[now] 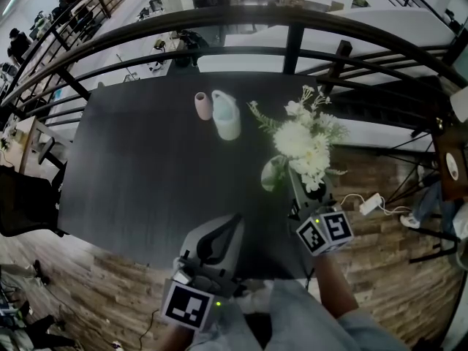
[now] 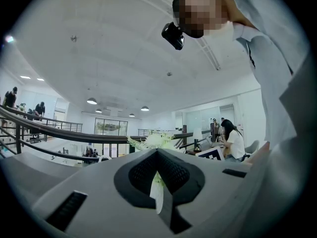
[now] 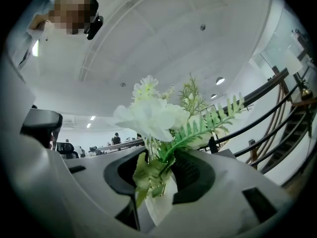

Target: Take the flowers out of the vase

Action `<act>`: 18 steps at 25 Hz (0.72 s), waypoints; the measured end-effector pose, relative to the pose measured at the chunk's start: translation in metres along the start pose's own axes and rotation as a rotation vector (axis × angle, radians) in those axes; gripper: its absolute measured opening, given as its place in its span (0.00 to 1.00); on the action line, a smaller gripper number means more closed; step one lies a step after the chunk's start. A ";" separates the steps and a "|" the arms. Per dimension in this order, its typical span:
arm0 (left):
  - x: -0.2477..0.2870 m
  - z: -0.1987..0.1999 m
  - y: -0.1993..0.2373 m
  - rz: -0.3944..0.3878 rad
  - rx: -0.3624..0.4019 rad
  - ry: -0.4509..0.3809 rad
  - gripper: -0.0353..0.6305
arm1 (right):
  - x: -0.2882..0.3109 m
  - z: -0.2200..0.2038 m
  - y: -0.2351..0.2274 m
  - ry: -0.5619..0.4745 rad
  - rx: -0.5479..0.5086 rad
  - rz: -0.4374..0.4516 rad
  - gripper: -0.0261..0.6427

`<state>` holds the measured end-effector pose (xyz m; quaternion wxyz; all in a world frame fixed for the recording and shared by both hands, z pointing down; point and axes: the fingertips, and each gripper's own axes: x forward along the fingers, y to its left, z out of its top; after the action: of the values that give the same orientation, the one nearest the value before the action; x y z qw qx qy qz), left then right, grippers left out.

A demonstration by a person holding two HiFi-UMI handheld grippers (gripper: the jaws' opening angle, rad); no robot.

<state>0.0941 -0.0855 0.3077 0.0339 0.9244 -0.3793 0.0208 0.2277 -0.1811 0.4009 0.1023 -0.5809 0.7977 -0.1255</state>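
A wide black rectangular table point(image 1: 146, 174) is spreading out beyond both sets of fingertips, with a dark curved metal railing point(image 1: 292, 46) running past its far edge. Two grey-sleeved forearms point(image 1: 344, 313) are reaching in from the near edge, each gripper lying level.

The left gripper point(image 1: 235, 219) is hovering over the table's near edge, its ribbed black fingers point(image 2: 178, 175) meeting at the tips, with nothing between them. The flowers are standing well ahead of it and to its right.

The right gripper point(image 1: 295, 189) is pushing in among the stems. Its fingers point(image 3: 195, 175) are standing apart on either side of the stems, and no pad is pressing on them as far as the right gripper view shows.

The bunch of white artificial flowers with green fern sprigs point(image 1: 303, 141) is standing upright, its blooms fanning out above and beyond the right fingertips while drooping green leaves are hanging between the fingers. The white vase point(image 3: 161, 207) is showing just under those leaves, in the gap between the right fingers, with the stems going down into it.

Farther off, left of the right fingertips, a pale jug-shaped vessel point(image 1: 227, 115) and a small pink cup point(image 1: 201, 106) are standing side by side.
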 end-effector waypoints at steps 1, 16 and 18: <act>0.000 0.001 0.000 0.000 -0.001 -0.004 0.05 | -0.001 0.001 0.001 -0.003 -0.002 0.002 0.26; -0.007 0.001 -0.003 -0.007 0.008 -0.019 0.05 | -0.004 0.015 0.009 -0.042 -0.015 0.019 0.24; -0.007 0.000 -0.005 -0.008 0.007 -0.018 0.05 | -0.005 0.017 0.011 -0.042 -0.028 0.029 0.24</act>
<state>0.0921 -0.0771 0.3067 0.0273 0.9262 -0.3758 0.0138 0.2248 -0.1745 0.3817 0.1128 -0.5732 0.8053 -0.1007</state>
